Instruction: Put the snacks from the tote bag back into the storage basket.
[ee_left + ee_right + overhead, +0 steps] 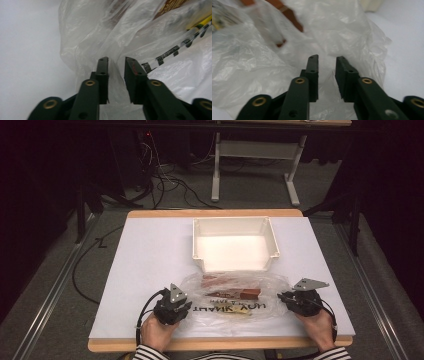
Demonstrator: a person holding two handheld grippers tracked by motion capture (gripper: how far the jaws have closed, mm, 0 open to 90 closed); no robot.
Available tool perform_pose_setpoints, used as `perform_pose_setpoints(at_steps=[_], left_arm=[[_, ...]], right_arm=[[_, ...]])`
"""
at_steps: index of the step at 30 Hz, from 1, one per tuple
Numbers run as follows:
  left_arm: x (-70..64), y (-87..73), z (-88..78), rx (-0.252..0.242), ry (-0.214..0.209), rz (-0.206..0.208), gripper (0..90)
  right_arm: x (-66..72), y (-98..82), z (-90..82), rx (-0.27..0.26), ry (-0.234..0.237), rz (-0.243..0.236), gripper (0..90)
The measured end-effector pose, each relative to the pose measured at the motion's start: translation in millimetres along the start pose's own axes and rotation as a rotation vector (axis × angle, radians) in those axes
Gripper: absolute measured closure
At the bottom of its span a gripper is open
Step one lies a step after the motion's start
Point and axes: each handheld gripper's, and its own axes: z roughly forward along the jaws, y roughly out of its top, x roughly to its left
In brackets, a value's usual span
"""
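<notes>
At the near edge of the bench point(150, 250), two hands in striped sleeves each hold a tool. The left tool point(176, 306) sits at the left end of a clear plastic bag point(230, 295); the right tool point(295, 299) sits at the bag's right end. The bag lies flat on the white bench top between them, just in front of a white bin point(234, 245).

In the left gripper view, the left tool point(117, 61) has its jaws parted with a narrow gap. A fold of the bag point(100, 30) rises between them, but the pads do not press on it, so the tool is open. Black lettering on the film runs off to the right of the jaws.

In the right gripper view, the right tool point(327, 58) also stands open, jaws apart by a narrow gap, with loose film of the bag point(257, 55) lying under and between them, unpinched.

Inside the bag, seen from the high view, lie reddish-brown packs point(232, 287) toward the far side and a yellowish item point(235, 311) nearer the person. Black print reading "THANK YOU" shows upside down on the film.

Beyond the bag, the bin stands near the bench's far edge, its low front wall facing the bag. Behind the bench, cables point(165, 180) trail on the floor beside a grey table frame point(255, 155).
</notes>
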Motion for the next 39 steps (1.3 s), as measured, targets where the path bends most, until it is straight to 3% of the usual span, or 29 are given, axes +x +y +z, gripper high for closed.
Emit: perform_pose_setpoints(at_steps=[2,5,9,15,19,24,26,29,34,37,39], left_arm=[[-2.0,4.3,-6.8,-0.026,-0.007,0.000,62.3],[-3.9,11.8,-16.1,-0.063,-0.024,-0.011,54.3],[-4.8,21.4,-24.1,-0.104,-0.011,-0.014,47.3],[1.6,38.1,-26.3,-0.155,0.030,-0.017,42.6],[9.7,48.7,-16.1,-0.139,0.019,-0.027,41.8],[7.9,58.8,1.5,-0.080,-0.025,0.014,43.3],[6.3,61.1,8.5,-0.052,-0.044,0.025,43.1],[7.6,62.8,16.3,-0.033,-0.053,0.018,49.6],[10.8,67.1,18.0,-0.034,-0.078,0.025,76.8],[11.0,70.6,16.9,-0.050,-0.068,0.038,88.0],[13.4,73.3,16.6,-0.079,-0.066,0.017,89.6]], right_arm=[[4.4,3.7,-10.8,-0.030,0.027,-0.020,66.8],[9.3,8.5,-21.6,-0.061,0.028,-0.037,63.0],[15.4,17.5,-37.5,-0.129,0.046,-0.048,60.3],[18.8,36.9,-42.2,-0.203,0.011,-0.056,53.4],[17.2,48.6,-32.9,-0.209,-0.021,-0.044,50.0],[15.3,55.2,-15.2,-0.172,-0.026,-0.038,50.9],[16.0,55.1,-8.2,-0.147,-0.025,-0.034,56.1],[15.0,54.5,0.7,-0.117,-0.022,-0.039,67.7],[11.0,55.3,7.9,-0.098,-0.008,-0.031,85.0],[10.8,56.7,9.2,-0.113,-0.021,-0.039,90.0],[10.3,57.4,10.3,-0.114,-0.030,-0.038,90.0]])
